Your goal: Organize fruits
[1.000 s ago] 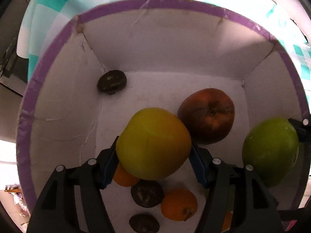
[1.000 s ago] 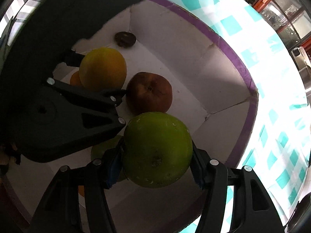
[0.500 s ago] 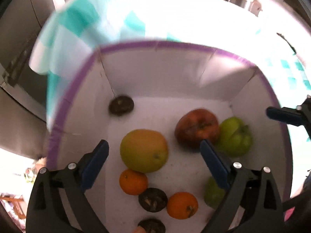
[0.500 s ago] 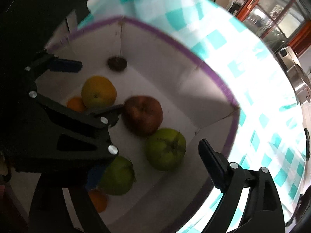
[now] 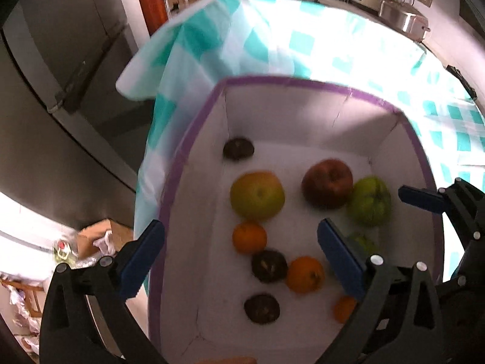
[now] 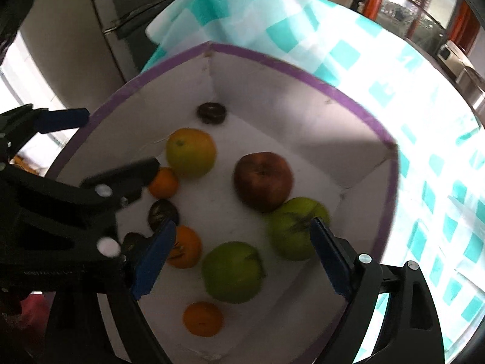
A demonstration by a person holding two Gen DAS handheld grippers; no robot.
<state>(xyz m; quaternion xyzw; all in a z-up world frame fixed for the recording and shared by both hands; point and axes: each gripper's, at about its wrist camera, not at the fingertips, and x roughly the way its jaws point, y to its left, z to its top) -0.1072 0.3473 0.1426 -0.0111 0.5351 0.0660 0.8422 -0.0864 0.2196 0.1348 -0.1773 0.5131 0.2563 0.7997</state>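
A white box with a purple rim (image 5: 194, 130) (image 6: 357, 103) holds the fruit. Inside lie a yellow-green apple (image 5: 257, 195) (image 6: 191, 152), a dark red apple (image 5: 328, 183) (image 6: 263, 181), two green apples (image 5: 369, 200) (image 6: 295, 232) (image 6: 232, 271), several small oranges (image 5: 249, 237) (image 6: 202, 319) and dark round fruits (image 5: 238, 148) (image 6: 211, 112). My left gripper (image 5: 242, 256) is open and empty above the box's near left side. My right gripper (image 6: 239, 256) is open and empty above the green apples.
The box sits on a table with a teal and white checked cloth (image 5: 272, 39) (image 6: 424, 97). A grey cabinet or fridge (image 5: 60, 69) stands left of the table. Clutter lies on the floor at lower left (image 5: 88, 242).
Both grippers have opened and let go of their apples into the box. Both have pulled up and back, so more of the box and table shows.
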